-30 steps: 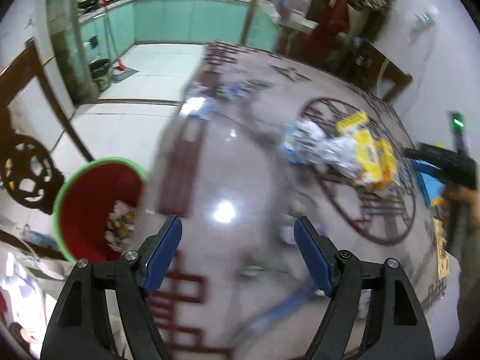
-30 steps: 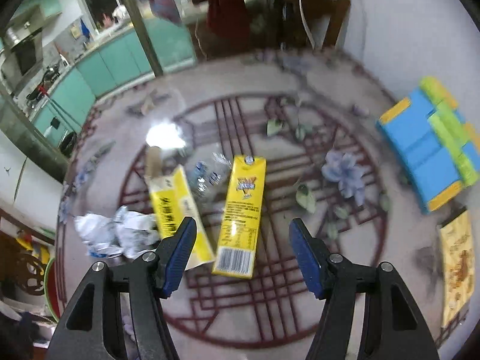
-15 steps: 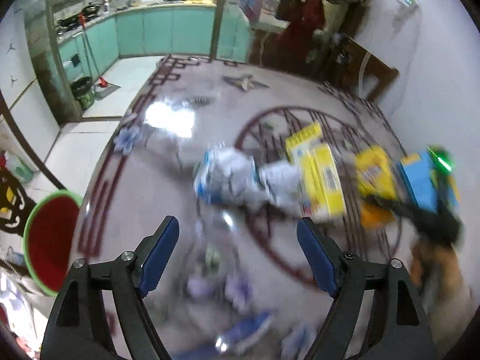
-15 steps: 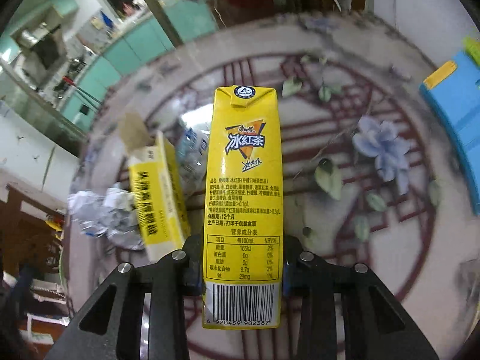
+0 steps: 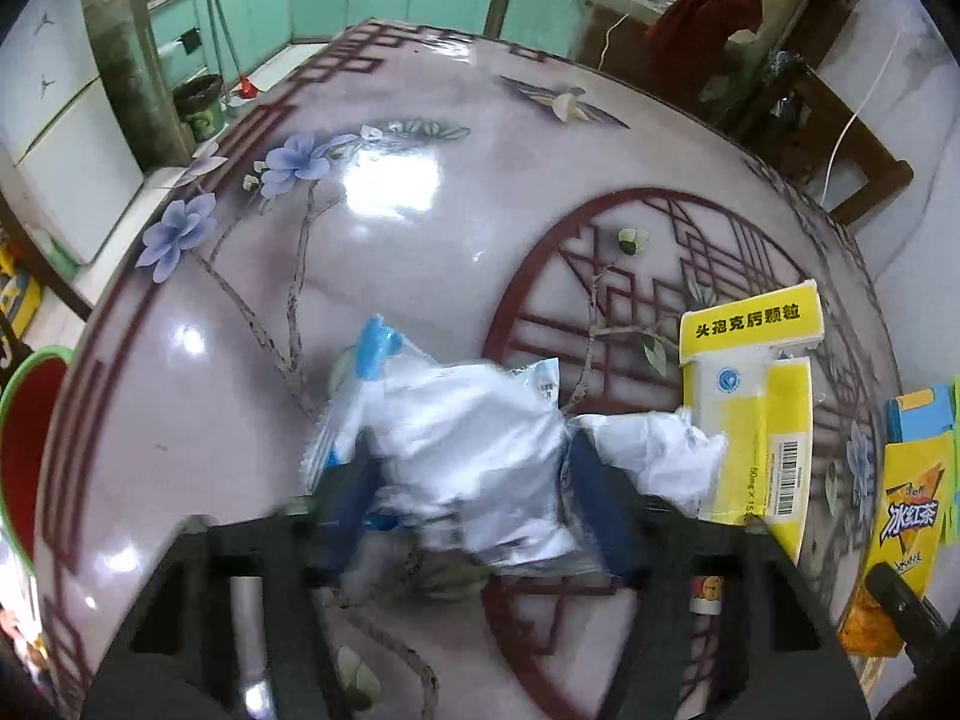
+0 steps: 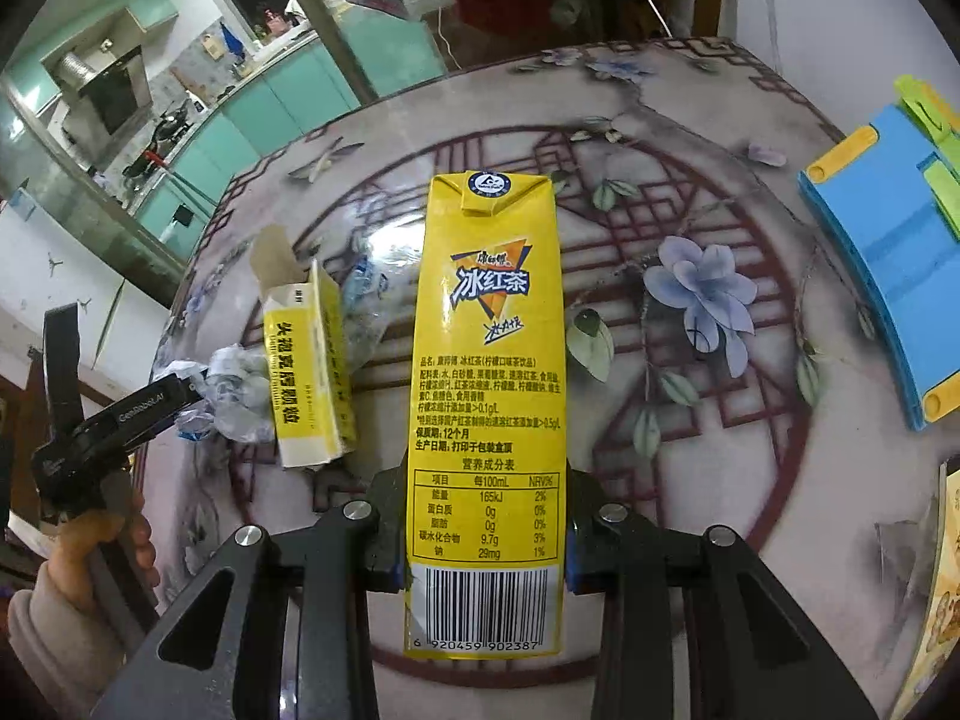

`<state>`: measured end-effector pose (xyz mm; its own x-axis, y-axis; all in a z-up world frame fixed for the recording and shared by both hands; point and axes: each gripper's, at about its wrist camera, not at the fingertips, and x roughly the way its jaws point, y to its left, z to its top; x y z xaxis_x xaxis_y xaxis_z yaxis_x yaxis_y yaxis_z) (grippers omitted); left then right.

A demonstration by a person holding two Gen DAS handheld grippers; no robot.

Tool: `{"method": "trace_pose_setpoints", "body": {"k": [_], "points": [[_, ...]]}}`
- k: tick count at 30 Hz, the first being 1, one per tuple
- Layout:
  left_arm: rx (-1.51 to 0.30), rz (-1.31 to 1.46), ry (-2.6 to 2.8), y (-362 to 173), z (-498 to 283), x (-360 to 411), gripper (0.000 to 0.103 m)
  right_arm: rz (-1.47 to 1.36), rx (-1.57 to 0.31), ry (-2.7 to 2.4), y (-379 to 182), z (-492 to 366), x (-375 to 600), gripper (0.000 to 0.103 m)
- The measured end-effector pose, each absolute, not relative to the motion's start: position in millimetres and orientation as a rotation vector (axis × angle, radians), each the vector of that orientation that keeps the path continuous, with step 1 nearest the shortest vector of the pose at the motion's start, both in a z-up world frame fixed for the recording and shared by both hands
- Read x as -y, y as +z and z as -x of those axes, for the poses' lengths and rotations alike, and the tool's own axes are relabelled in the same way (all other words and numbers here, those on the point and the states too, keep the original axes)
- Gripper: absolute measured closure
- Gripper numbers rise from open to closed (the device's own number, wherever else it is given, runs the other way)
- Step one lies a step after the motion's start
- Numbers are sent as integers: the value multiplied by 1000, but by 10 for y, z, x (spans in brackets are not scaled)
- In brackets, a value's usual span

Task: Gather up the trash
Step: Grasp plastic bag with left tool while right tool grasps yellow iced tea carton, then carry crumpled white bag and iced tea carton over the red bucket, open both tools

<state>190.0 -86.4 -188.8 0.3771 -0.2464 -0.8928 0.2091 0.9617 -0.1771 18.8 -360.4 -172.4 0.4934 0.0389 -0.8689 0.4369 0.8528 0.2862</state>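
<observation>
- The right tongs (image 6: 483,540) are clamped on the yellow tea carton (image 6: 486,396), pads pressing its lower sides near the barcode; its folded top points to 12 o'clock, out over the table (image 6: 690,480).
- The left tongs (image 5: 474,498) have just been closing, with the crumpled white wrapper (image 5: 474,438) between the blue pads. The frame is smeared there, so whether the pads already press it I cannot tell.
- Left to collect, by my judgement: the open yellow medicine box (image 5: 753,396) at 3 o'clock from the wrapper, with a second white crumple (image 5: 654,456) lying against its near corner.
- The red bin (image 5: 27,450) with a green rim shows at 9 o'clock in the left view, below the table edge. Only a strip of its wall is visible, so its contents cannot be read.
- Nothing in hand has reached the bin yet; I put the task at its middle, with two pieces gripped or nearly so and at least two still lying.
- The blue folder (image 6: 882,276) at 2 o'clock in the right view looks like no trash.
</observation>
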Motion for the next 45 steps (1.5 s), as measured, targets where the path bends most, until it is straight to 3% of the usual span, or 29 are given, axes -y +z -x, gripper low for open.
{"method": "trace_pose_setpoints", "body": {"k": [17,45], "points": [[-1034,28,-429,-1147,-1120,490,48,-440,-938,-181,-1190,-137,3046,70],[-981,105,-295,-1025,-983,-1049,48,-200,-949,45,-838,-375,1082,70]]}}
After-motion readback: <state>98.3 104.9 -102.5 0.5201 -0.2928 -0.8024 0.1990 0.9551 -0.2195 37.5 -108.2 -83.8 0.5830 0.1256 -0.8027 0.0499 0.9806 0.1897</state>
